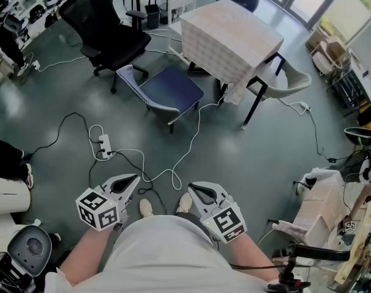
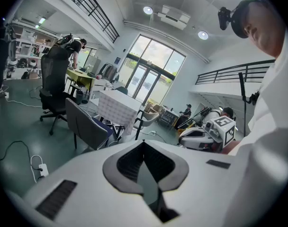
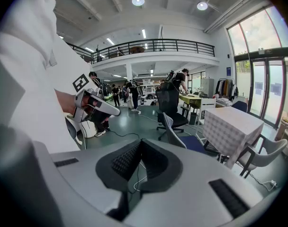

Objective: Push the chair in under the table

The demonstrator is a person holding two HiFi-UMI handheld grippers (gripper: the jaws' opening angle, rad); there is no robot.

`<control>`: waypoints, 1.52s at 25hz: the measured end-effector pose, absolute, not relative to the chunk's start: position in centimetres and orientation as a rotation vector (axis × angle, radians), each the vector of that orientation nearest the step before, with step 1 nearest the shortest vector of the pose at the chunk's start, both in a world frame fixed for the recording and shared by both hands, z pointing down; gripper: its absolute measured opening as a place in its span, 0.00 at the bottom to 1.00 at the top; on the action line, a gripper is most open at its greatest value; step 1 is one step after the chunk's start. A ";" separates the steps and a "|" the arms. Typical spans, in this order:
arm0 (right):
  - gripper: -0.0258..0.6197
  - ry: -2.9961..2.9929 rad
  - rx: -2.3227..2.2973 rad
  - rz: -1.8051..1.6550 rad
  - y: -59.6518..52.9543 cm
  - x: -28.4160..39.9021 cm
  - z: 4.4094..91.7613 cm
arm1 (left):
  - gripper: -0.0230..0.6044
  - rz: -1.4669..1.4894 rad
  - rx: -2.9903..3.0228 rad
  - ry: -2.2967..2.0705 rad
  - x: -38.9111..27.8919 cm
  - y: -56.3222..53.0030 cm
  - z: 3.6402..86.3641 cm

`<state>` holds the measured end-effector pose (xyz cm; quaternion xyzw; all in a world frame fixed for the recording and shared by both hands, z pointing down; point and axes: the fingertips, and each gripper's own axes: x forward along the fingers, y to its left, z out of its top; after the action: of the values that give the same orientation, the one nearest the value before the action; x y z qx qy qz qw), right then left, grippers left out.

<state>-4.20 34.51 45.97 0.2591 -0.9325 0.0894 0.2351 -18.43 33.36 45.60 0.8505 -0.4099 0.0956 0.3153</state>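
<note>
Your left claw (image 1: 134,179) and right claw (image 1: 193,189) sit at the bottom middle of the head view, both fully closed with nothing in them. The blue-seated chair (image 1: 167,90) stands upper middle, just left of the cloth-covered worktop (image 1: 231,38) and well apart from you. It looks light and stiff, so press on the top of its backrest (image 1: 136,84). A white cable (image 1: 196,127) near its legs could snag. The cloth hides the space underneath, and the chair's feet are mostly out of sight.
</note>
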 end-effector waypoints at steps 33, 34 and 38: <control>0.27 -2.475 1.044 0.322 14.6 6.9 46.2 | 0.39 0.102 1.712 -1.412 -24.8 4.1 53.8; 0.27 -2.465 1.056 0.317 13.3 6.4 46.1 | 0.40 0.112 1.670 -1.416 -25.8 2.5 55.2; 0.27 -2.431 1.112 0.333 8.4 4.6 46.1 | 0.43 0.096 1.488 -1.424 -28.9 -2.6 60.2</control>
<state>4.59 8.36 46.11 0.4024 -0.8800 0.1204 0.2219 -28.94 -2.64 60.21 0.6189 -0.5925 0.0399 0.5140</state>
